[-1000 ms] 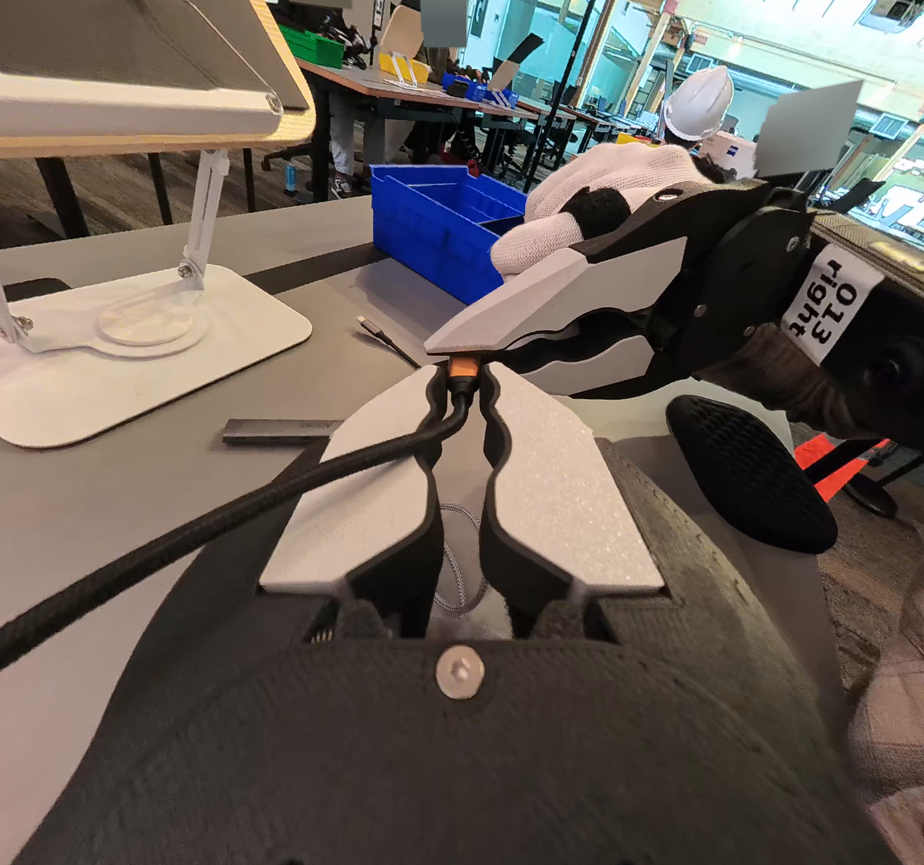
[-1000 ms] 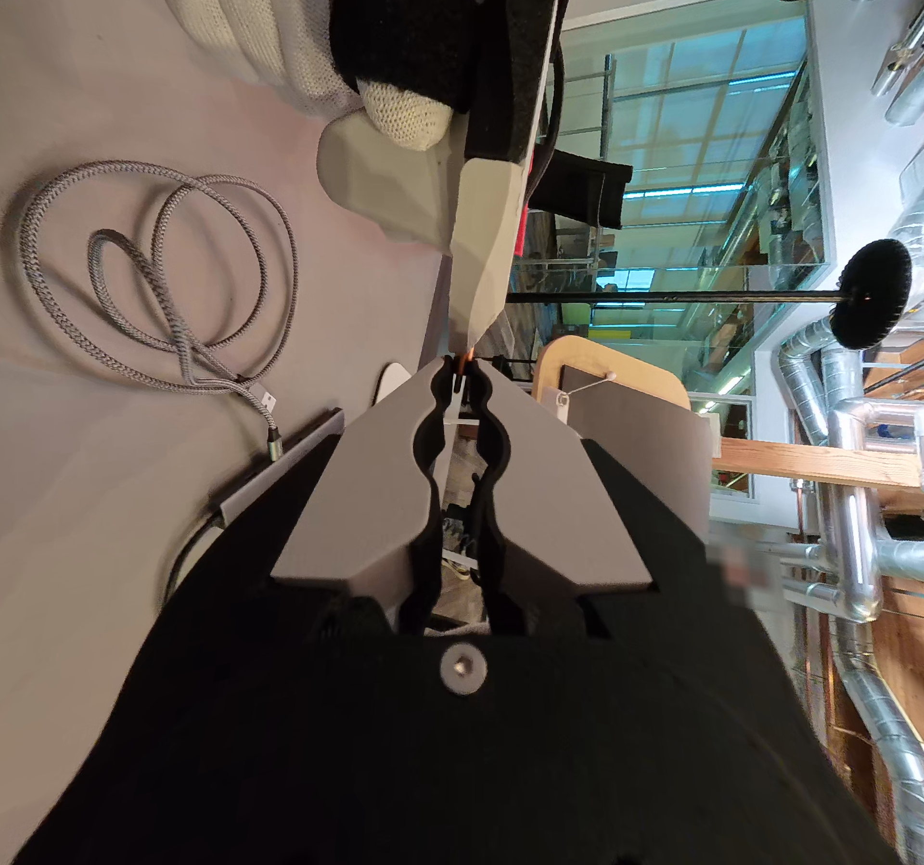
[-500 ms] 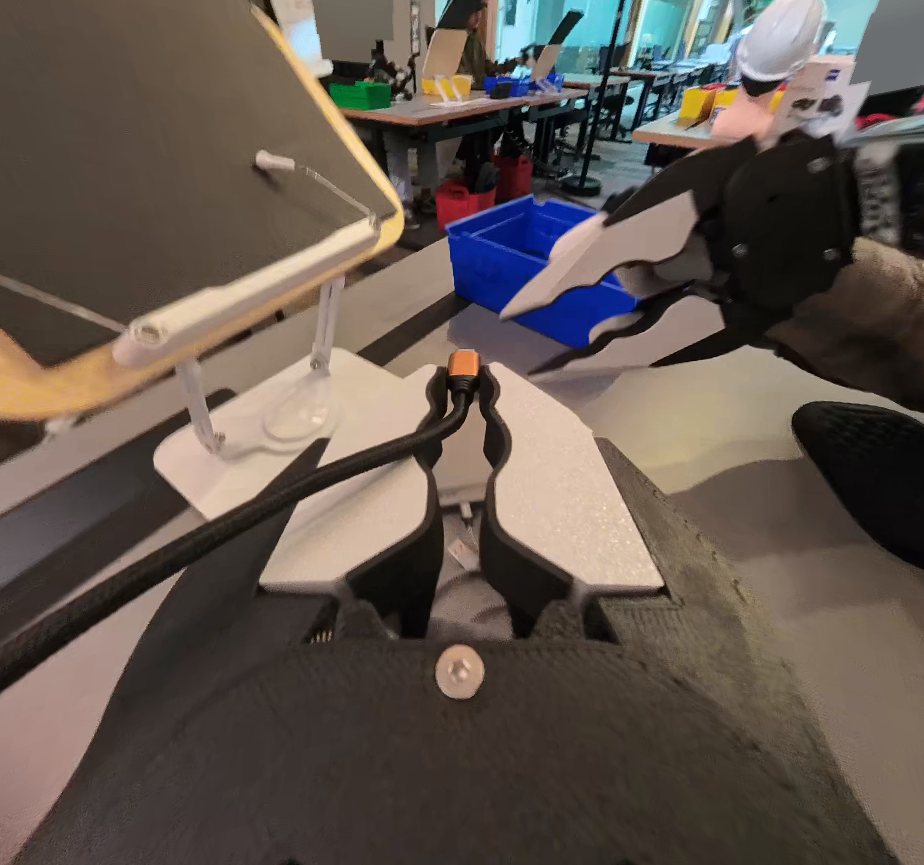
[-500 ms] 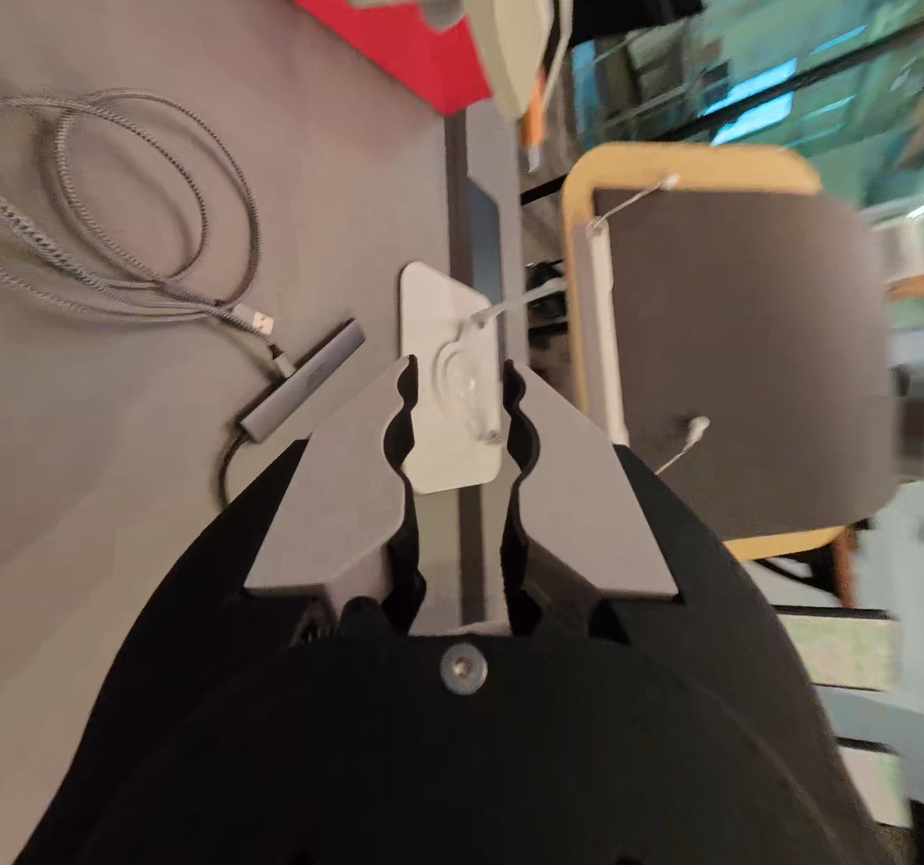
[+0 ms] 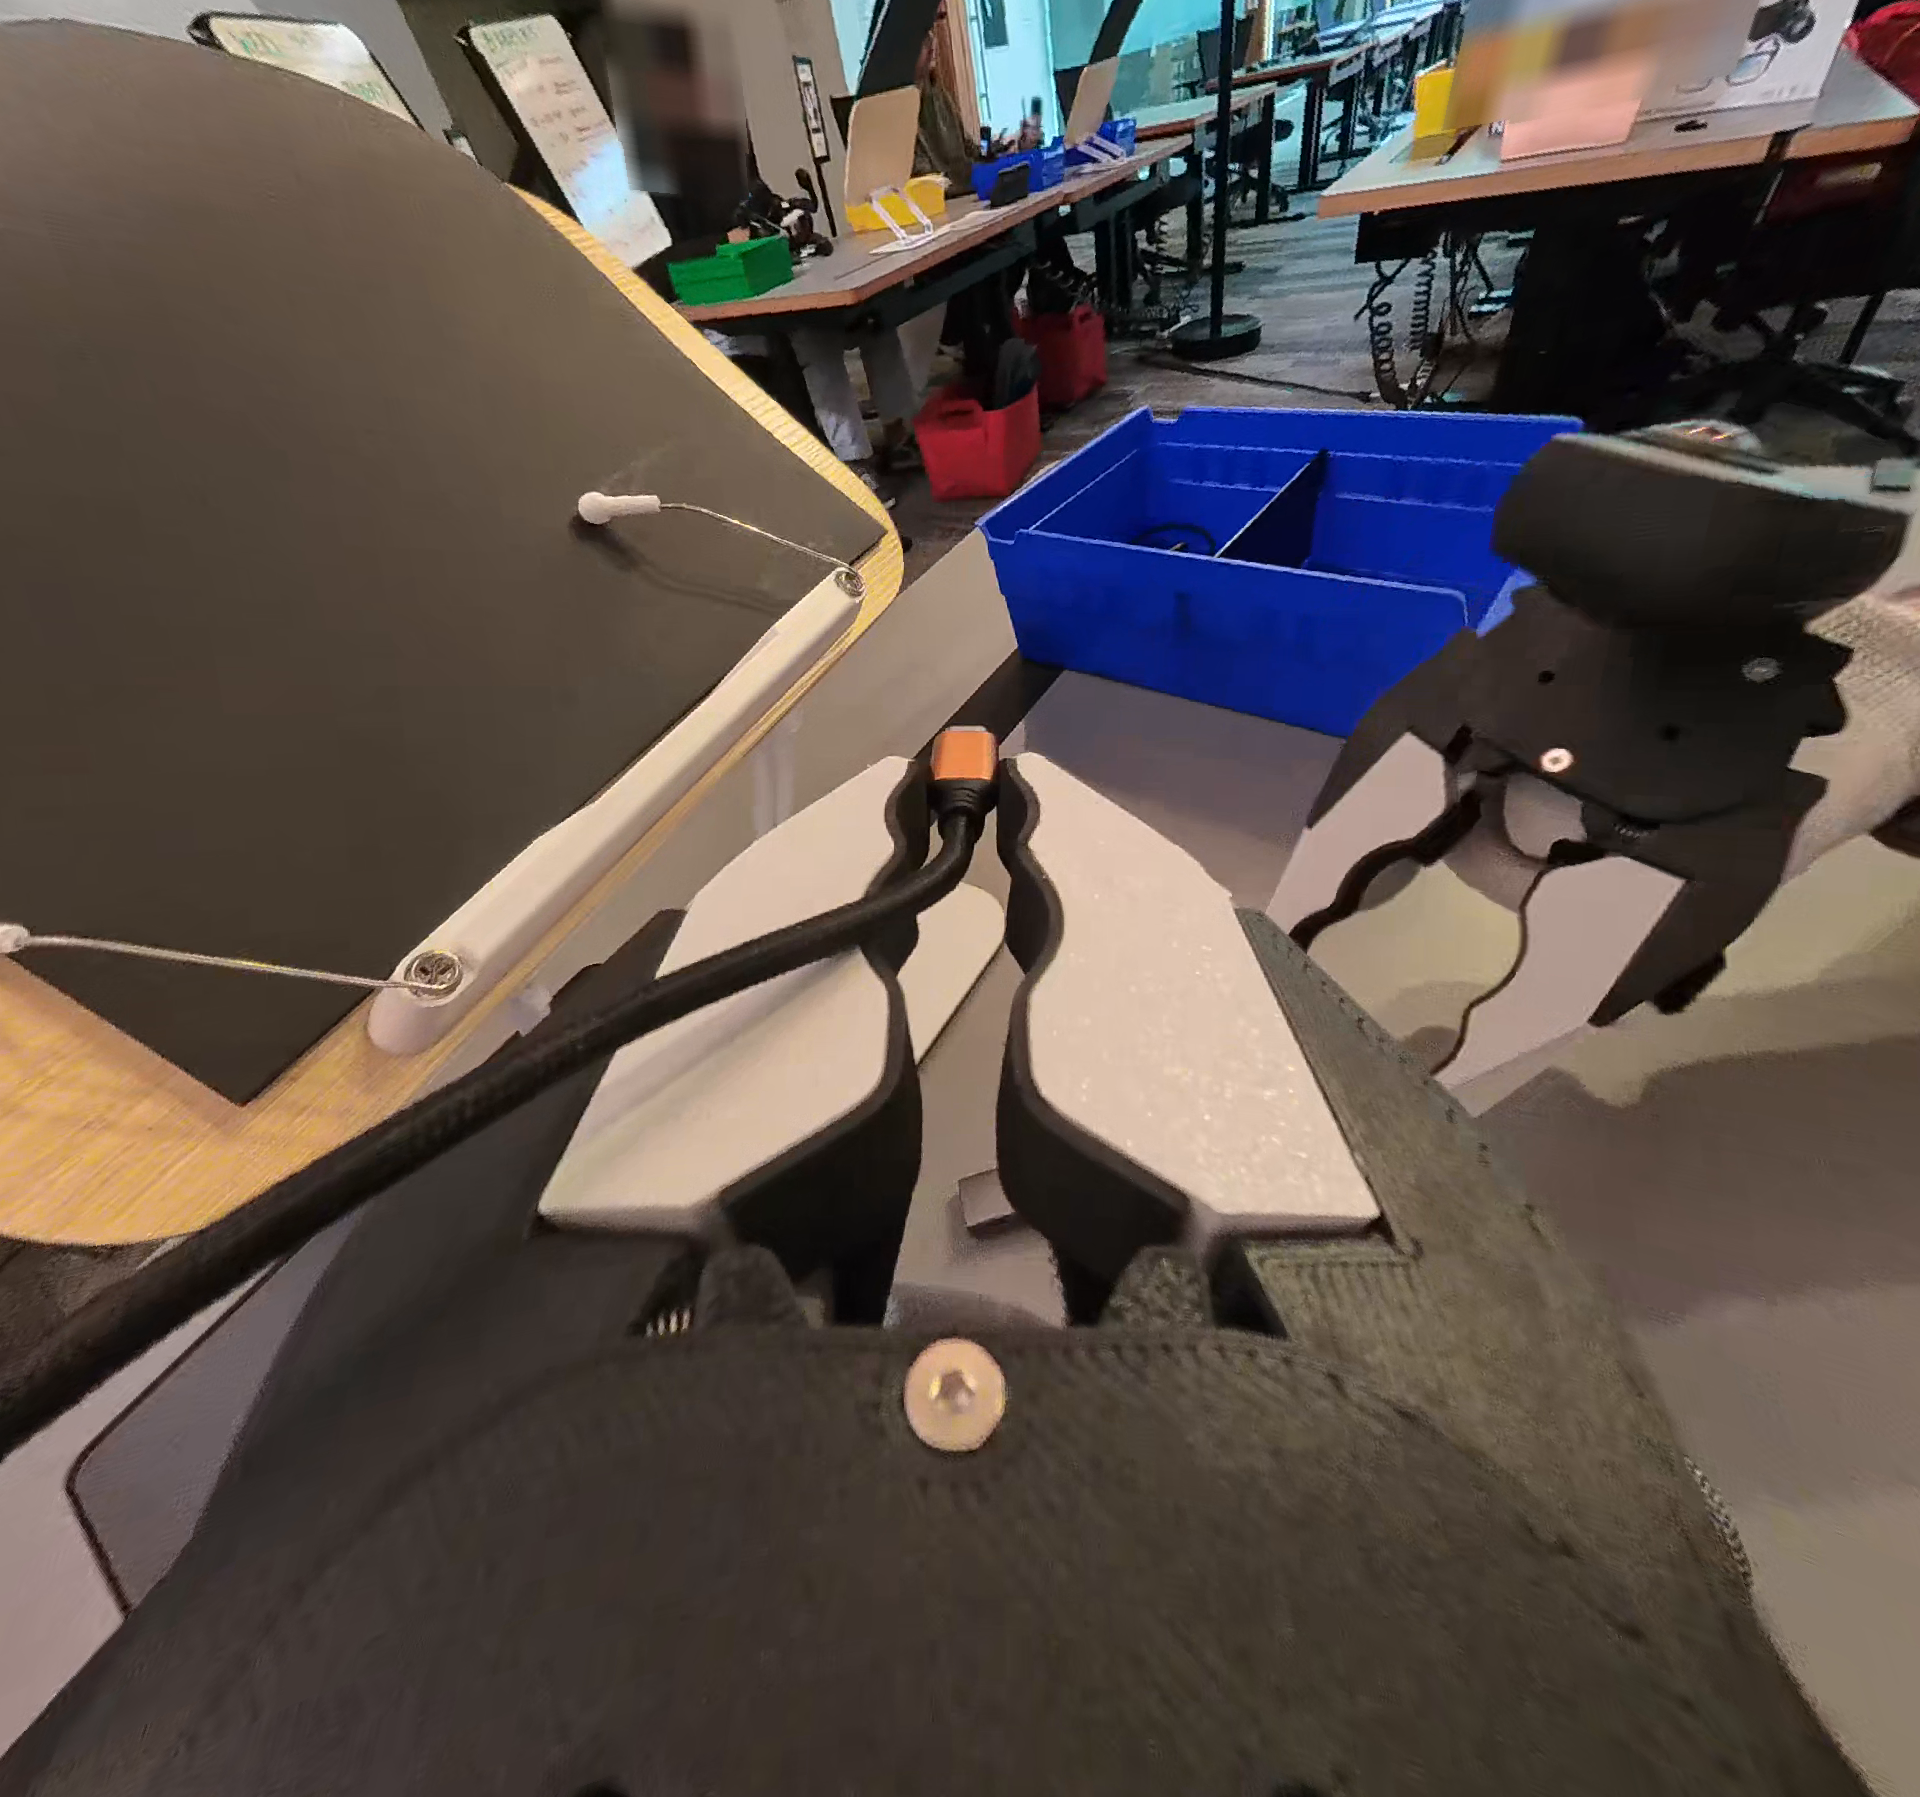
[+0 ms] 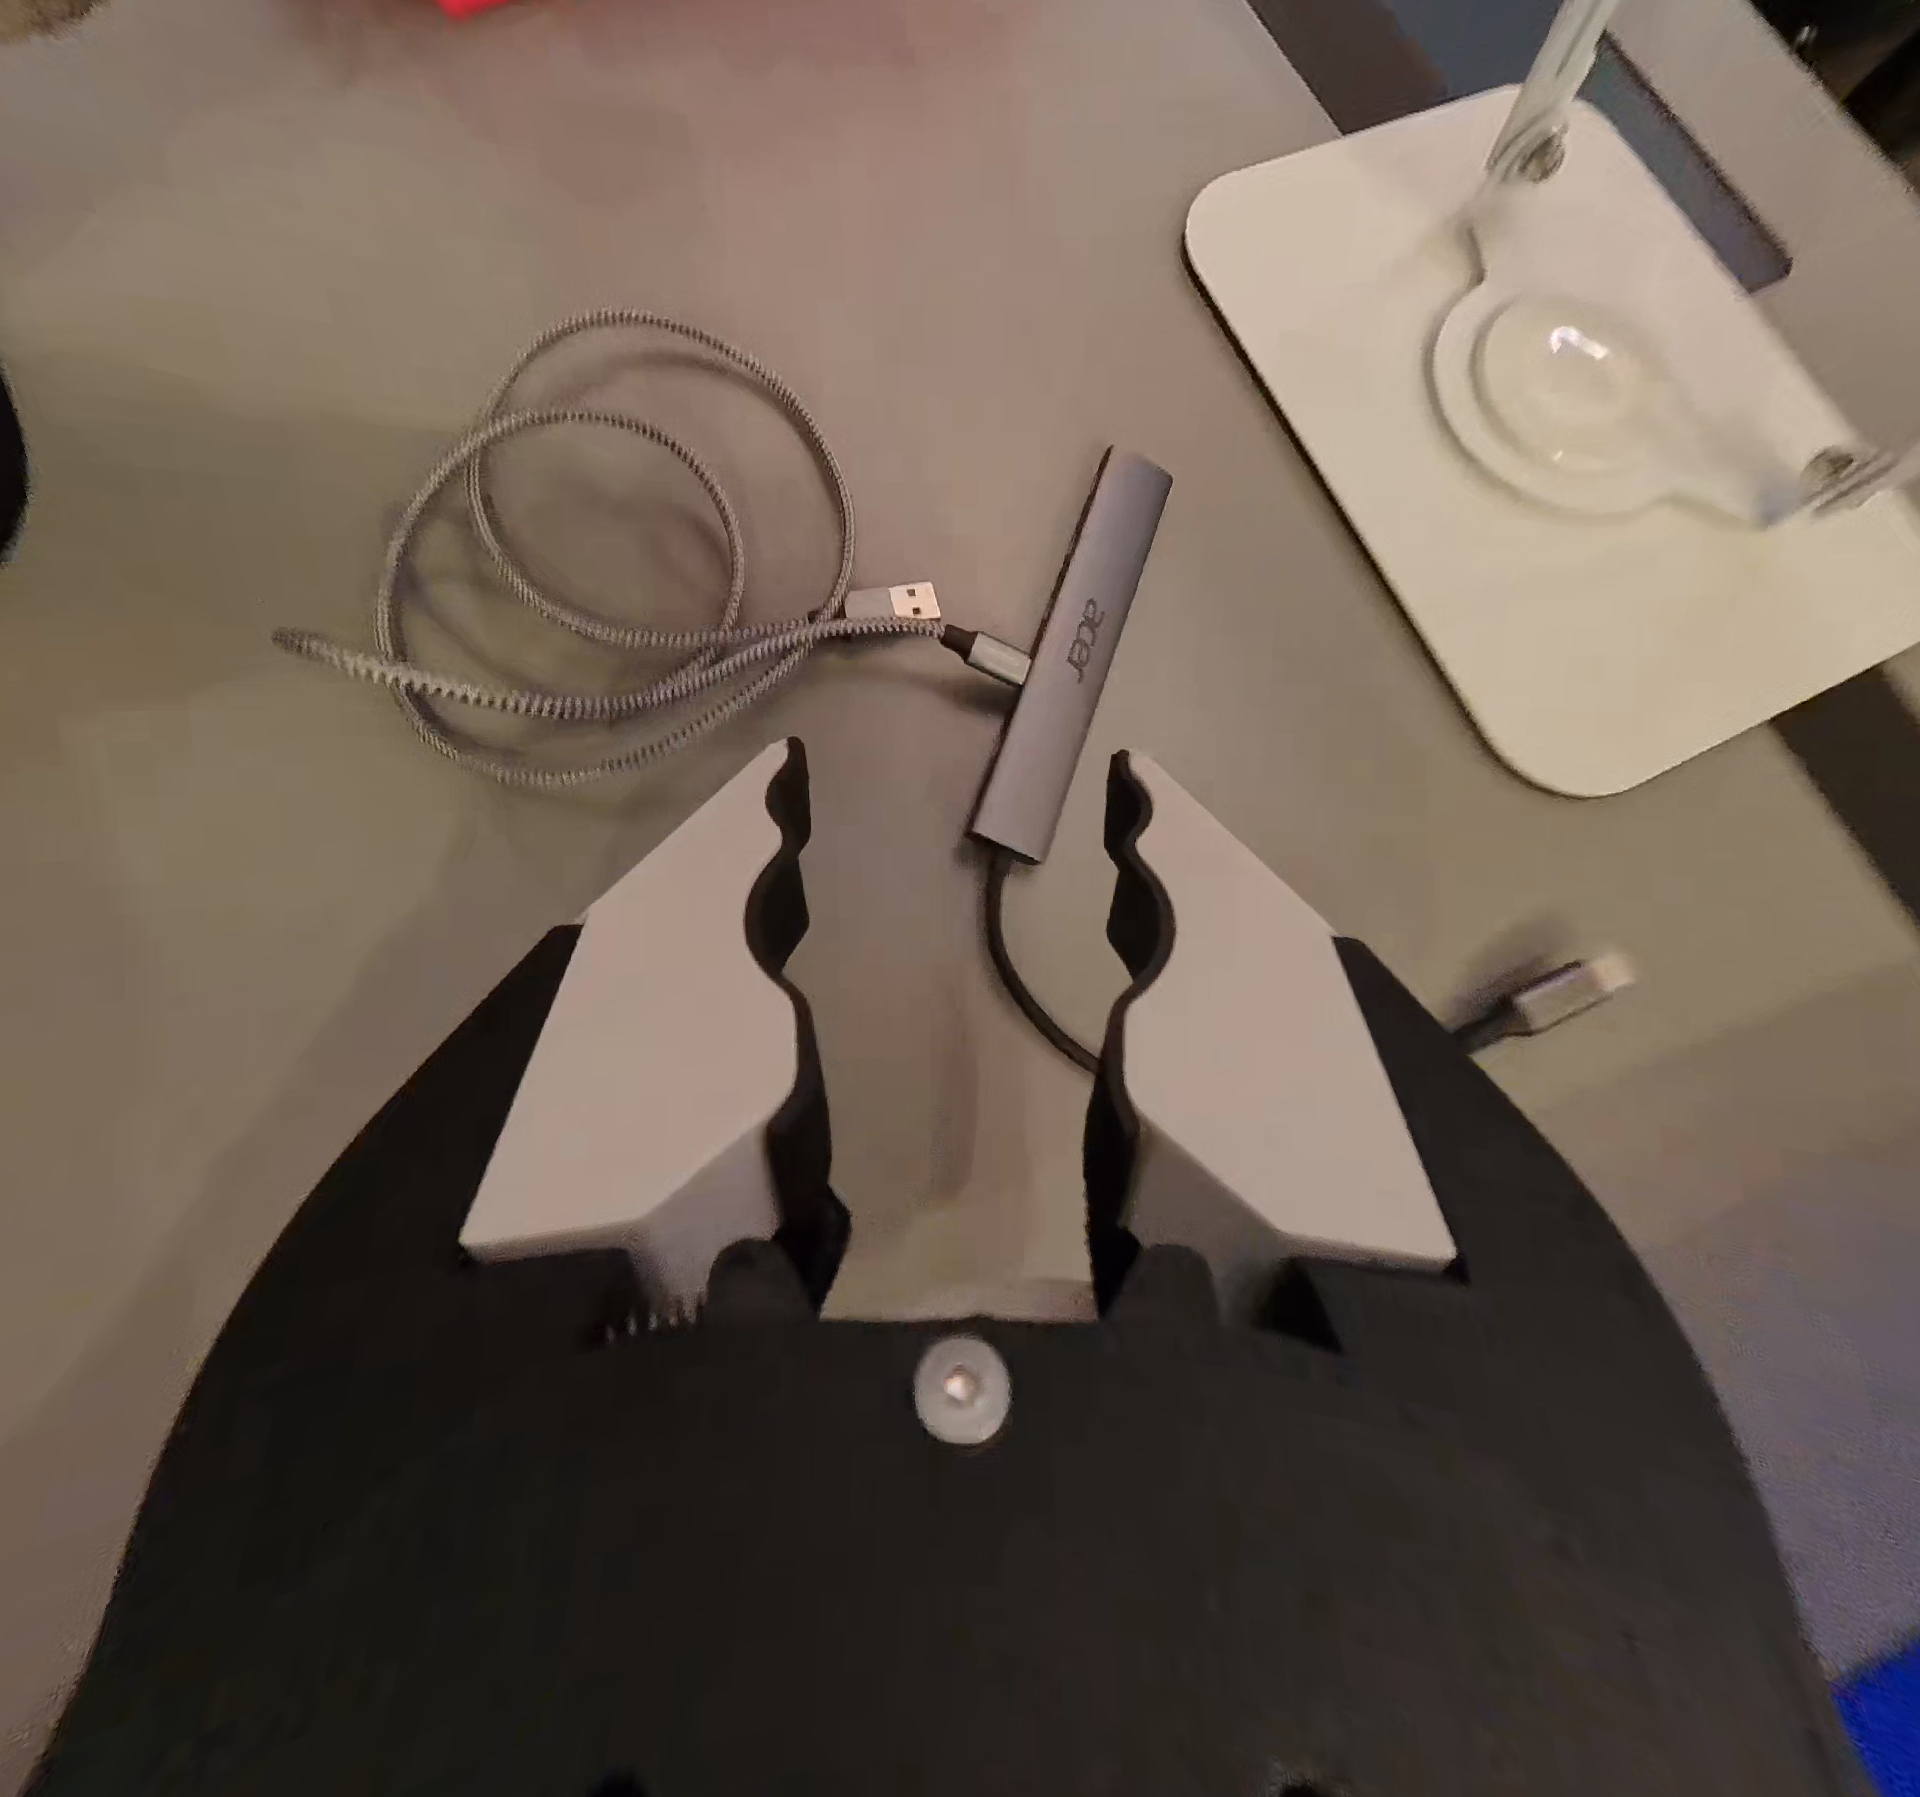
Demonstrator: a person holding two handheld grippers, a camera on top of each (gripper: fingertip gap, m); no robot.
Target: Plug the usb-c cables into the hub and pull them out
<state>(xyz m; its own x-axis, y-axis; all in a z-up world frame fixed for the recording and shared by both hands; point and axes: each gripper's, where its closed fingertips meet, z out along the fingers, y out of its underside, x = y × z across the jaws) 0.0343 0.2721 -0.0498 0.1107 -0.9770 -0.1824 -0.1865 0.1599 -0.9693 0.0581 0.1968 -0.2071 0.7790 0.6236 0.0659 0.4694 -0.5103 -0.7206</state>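
Our right claw (image 6: 951, 776) has let go of the orange plug (image 5: 962, 756) and now hangs wide over the hub (image 6: 1070, 651) on the table (image 6: 312, 189), so our left claw (image 5: 958, 783) alone pinches the black cable (image 5: 623, 1004), and the blue bin (image 5: 1226, 594) holds only a dark cord.

Black textured tongs (image 5: 961, 791) bear pale grey wavy-edged fingers (image 5: 1164, 1030) and a silver screw (image 5: 954, 1394).

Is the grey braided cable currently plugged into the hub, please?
Plugged in: grey braided cable's connector sits in the hub's side.
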